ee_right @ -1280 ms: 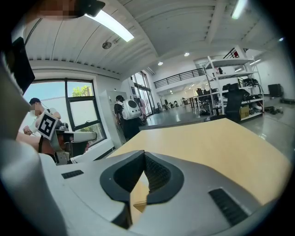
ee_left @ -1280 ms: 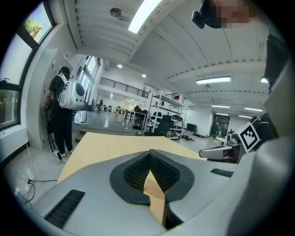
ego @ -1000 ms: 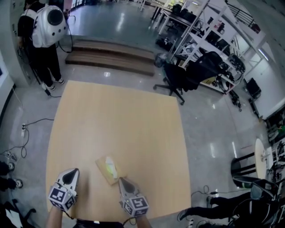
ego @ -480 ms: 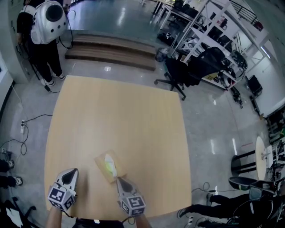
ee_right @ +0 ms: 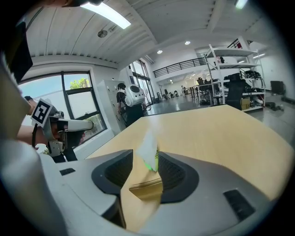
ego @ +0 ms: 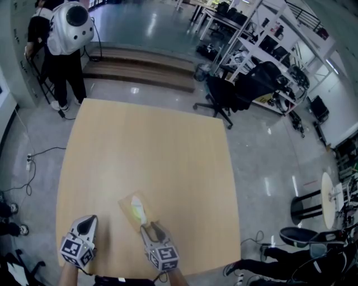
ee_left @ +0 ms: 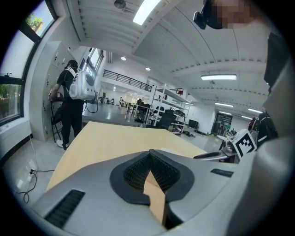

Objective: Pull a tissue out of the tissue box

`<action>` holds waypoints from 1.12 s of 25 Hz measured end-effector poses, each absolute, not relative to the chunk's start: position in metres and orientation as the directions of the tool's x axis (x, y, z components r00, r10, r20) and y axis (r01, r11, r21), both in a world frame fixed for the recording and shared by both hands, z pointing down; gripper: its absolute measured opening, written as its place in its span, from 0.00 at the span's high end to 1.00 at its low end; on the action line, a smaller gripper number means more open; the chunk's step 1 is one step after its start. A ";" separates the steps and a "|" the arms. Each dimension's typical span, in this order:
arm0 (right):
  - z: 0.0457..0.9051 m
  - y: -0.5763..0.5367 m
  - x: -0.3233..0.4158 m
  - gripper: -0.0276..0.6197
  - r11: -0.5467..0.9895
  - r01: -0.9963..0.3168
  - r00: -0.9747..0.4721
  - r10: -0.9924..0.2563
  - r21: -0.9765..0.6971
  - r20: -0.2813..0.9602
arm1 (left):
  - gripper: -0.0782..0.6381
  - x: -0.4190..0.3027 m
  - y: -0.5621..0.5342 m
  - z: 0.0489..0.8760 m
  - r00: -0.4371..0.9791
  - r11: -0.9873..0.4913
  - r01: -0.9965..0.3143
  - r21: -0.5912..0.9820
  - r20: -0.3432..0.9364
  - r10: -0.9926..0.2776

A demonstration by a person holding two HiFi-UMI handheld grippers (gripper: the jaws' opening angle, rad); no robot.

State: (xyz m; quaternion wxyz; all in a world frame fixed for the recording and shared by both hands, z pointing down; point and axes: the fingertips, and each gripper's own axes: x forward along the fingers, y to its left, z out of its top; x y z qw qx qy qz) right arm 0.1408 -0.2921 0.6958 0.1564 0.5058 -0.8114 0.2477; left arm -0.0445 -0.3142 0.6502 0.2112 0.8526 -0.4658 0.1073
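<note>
Tissue (ego: pixel 136 208) poking from tissue box (ego: pixel 125 206), lower middle of bench (ego: pixel 145 151). Likely soft, light, tearable: best pinched mid-tuft. Right hand-held gripper (ego: pixel 150 225) jaws just opened wide, tissue between, untouched. Left hand-held gripper (ego: pixel 88 219) closed, empty, lower left.

Bright, even indoor light falls from ceiling strip lamps (ee_left: pixel 146 10) and a window (ee_right: pixel 76 94). Glare patches shine on the polished floor (ego: pixel 140 25). Every view bulges at its edges, with black corners in both gripper views. The tissue (ee_right: pixel 148 146) is blurred near the lens.
</note>
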 end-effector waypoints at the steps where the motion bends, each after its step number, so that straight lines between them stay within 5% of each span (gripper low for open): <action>1: 0.698 -0.293 0.141 0.70 0.361 -0.901 -0.434 -0.743 -0.241 0.510 | 0.88 -0.045 -0.314 0.651 0.543 -0.476 -0.840 0.261 0.382 -0.748; 17: 0.715 -0.303 0.141 0.70 0.357 -0.898 -0.440 -0.723 -0.258 0.532 | 0.88 -0.051 -0.314 0.652 0.505 -0.439 -0.863 0.250 0.390 -0.770; 28: 0.719 -0.310 0.145 0.89 0.332 -0.920 -0.392 -0.733 -0.211 0.556 | 0.88 -0.055 -0.316 0.653 0.495 -0.428 -0.868 0.252 0.395 -0.773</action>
